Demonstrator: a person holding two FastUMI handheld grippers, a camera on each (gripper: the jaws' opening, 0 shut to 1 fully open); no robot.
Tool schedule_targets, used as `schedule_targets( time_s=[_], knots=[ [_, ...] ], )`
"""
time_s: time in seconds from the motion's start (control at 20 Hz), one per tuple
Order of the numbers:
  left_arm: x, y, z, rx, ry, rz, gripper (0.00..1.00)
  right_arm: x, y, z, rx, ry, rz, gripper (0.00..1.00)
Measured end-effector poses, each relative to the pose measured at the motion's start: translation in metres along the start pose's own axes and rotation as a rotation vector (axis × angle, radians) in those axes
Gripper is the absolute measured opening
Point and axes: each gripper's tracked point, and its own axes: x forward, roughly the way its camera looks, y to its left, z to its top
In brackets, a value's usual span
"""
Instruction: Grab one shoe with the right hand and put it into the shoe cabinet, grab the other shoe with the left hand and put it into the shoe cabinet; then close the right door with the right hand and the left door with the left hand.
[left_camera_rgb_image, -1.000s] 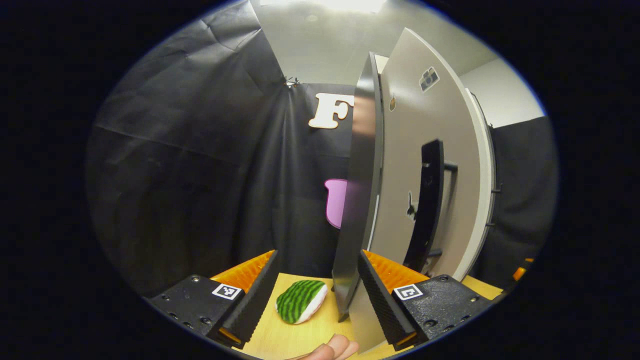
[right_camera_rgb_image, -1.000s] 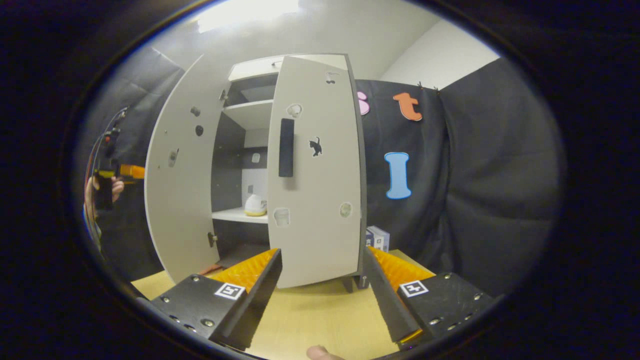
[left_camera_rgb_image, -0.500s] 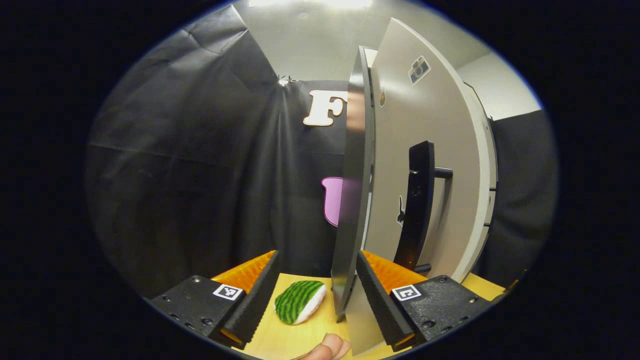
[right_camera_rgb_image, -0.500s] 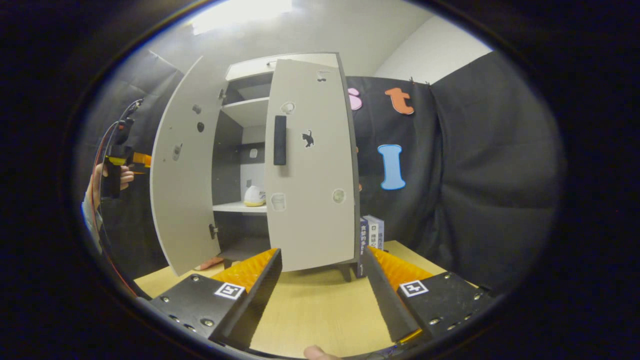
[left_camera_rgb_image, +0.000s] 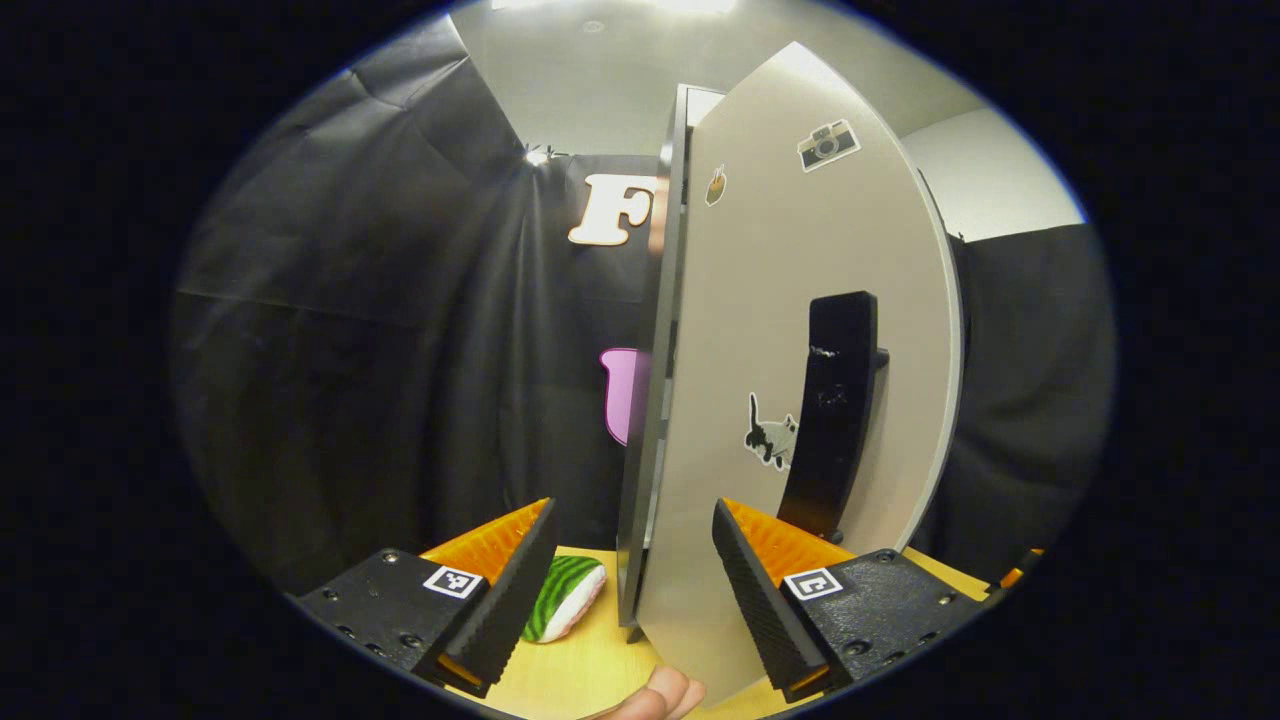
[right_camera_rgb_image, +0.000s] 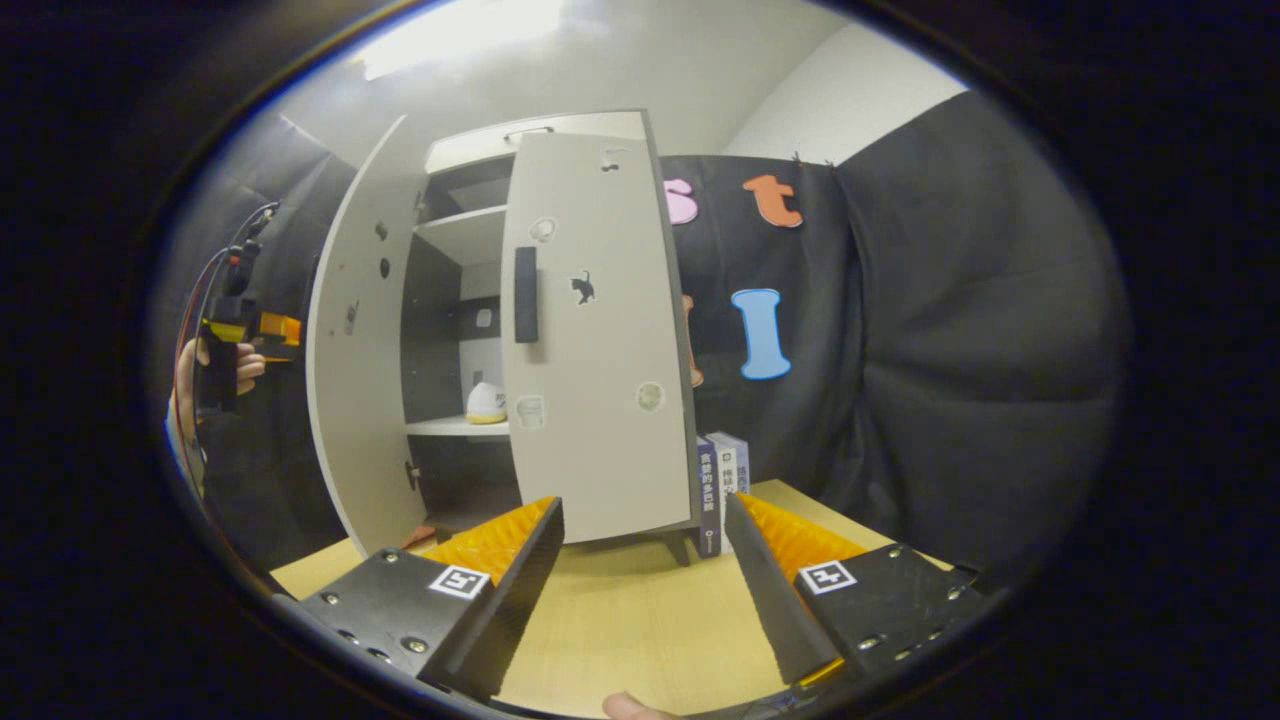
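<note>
In the right gripper view the shoe cabinet (right_camera_rgb_image: 560, 140) stands on the table. Its right door (right_camera_rgb_image: 600, 400) is nearly shut and its left door (right_camera_rgb_image: 355, 400) stands ajar. Through the gap a white-and-yellow shoe (right_camera_rgb_image: 487, 403) sits on a shelf. My right gripper (right_camera_rgb_image: 645, 505) is open and empty, back from the cabinet. A hand holds my left gripper (right_camera_rgb_image: 262, 328) just outside the left door. In the left gripper view the left gripper (left_camera_rgb_image: 632, 515) is open, and the left door (left_camera_rgb_image: 780, 300) with its black handle (left_camera_rgb_image: 835, 400) rises between its fingers.
A green striped soft toy (left_camera_rgb_image: 560, 608) lies on the wooden table (right_camera_rgb_image: 620, 620) left of the cabinet. Two books (right_camera_rgb_image: 722, 480) stand against the cabinet's right side. Black cloth walls close in all round.
The left door has swung further toward shut, showing more of its outer face to the left gripper. The right gripper has drawn back from the cabinet, and the books have come into view.
</note>
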Motion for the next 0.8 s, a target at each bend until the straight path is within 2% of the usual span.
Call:
schedule_targets(
  time_s=[0.2, 0.3, 0.35, 0.4, 0.45, 0.6, 0.65, 0.7, 0.75, 0.8],
  knots=[
    [0.010, -0.027, 0.000, -0.015, 0.004, -0.020, 0.94, -0.002, -0.016, 0.003, 0.024, -0.007, -0.034, 0.94],
    [0.016, -0.036, -0.001, -0.021, 0.017, -0.038, 0.94, -0.005, -0.024, 0.007, 0.047, -0.025, -0.052, 0.97],
    [0.017, -0.040, 0.000, -0.019, 0.024, -0.046, 0.89, -0.006, -0.029, 0.009, 0.053, -0.033, -0.073, 0.94],
    [0.019, -0.046, 0.000, -0.019, 0.033, -0.054, 0.94, -0.006, -0.035, 0.011, 0.049, -0.045, -0.091, 0.96],
    [0.020, -0.052, -0.002, -0.020, 0.037, -0.065, 0.94, -0.006, -0.036, 0.013, 0.040, -0.055, -0.095, 0.96],
    [0.018, -0.087, -0.014, -0.034, 0.072, -0.127, 0.94, -0.006, -0.026, 0.013, 0.018, -0.058, -0.063, 0.96],
    [0.012, -0.096, -0.019, -0.028, 0.079, -0.145, 0.95, -0.006, -0.025, 0.012, 0.011, -0.056, -0.054, 0.94],
    [0.006, -0.102, -0.024, -0.014, 0.086, -0.145, 0.90, -0.007, -0.024, 0.012, 0.002, -0.054, -0.051, 0.94],
    [-0.002, -0.108, -0.032, 0.006, 0.091, -0.138, 0.90, -0.010, -0.024, 0.011, -0.017, -0.052, -0.050, 0.96],
    [-0.007, -0.114, -0.040, 0.027, 0.094, -0.135, 0.95, -0.011, -0.024, 0.010, -0.038, -0.052, -0.050, 0.96]
  ],
)
